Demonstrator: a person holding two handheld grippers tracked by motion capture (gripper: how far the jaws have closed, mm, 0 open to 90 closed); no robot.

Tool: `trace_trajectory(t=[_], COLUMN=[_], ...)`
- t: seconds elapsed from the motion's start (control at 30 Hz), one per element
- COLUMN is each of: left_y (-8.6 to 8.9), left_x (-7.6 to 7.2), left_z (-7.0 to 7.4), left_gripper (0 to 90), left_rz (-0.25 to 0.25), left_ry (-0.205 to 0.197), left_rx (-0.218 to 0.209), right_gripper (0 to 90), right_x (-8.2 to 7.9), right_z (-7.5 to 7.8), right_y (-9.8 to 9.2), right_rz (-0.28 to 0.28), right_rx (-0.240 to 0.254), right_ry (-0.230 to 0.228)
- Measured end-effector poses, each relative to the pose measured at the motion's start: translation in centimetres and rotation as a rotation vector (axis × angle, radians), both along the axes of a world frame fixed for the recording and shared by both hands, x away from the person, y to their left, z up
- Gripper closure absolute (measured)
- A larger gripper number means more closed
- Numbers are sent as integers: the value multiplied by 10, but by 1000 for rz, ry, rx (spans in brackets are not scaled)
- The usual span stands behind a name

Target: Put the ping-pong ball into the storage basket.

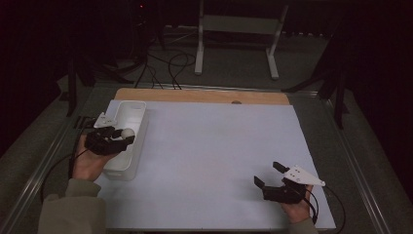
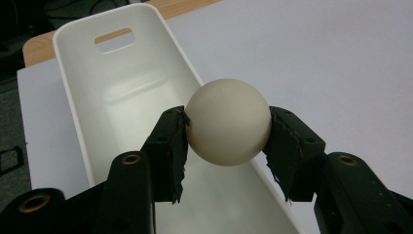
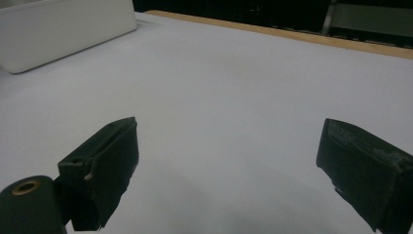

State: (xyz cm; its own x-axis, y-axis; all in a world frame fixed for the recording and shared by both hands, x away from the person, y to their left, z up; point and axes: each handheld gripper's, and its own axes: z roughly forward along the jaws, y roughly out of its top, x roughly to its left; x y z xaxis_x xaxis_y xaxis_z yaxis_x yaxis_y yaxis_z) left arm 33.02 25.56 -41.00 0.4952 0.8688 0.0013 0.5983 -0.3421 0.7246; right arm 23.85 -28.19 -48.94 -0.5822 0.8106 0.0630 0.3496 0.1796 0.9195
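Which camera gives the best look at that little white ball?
The left gripper view: the ball looms large between the left gripper pads, over the white bin. The high view shows a tiny speck.

A smooth off-white ball (image 2: 228,122) is pinched between the two black jaws of the left tongs (image 2: 228,141) and held above a long, white, rounded plastic bin (image 2: 78,83), which is set at the left side of the white tabletop (image 1: 209,161)
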Motion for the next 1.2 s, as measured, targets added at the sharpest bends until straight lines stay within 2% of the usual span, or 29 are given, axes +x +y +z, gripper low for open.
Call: trace_trajectory(t=[1.2], left_y=[12], left_x=[-5], left_z=[-15], left_gripper=[513], left_rz=[41], left_ry=[28], left_rx=[-12], right_gripper=[79], right_x=[0], right_z=[0], right_y=[0], right_rz=[0], right_rx=[-4], right_ry=[0])
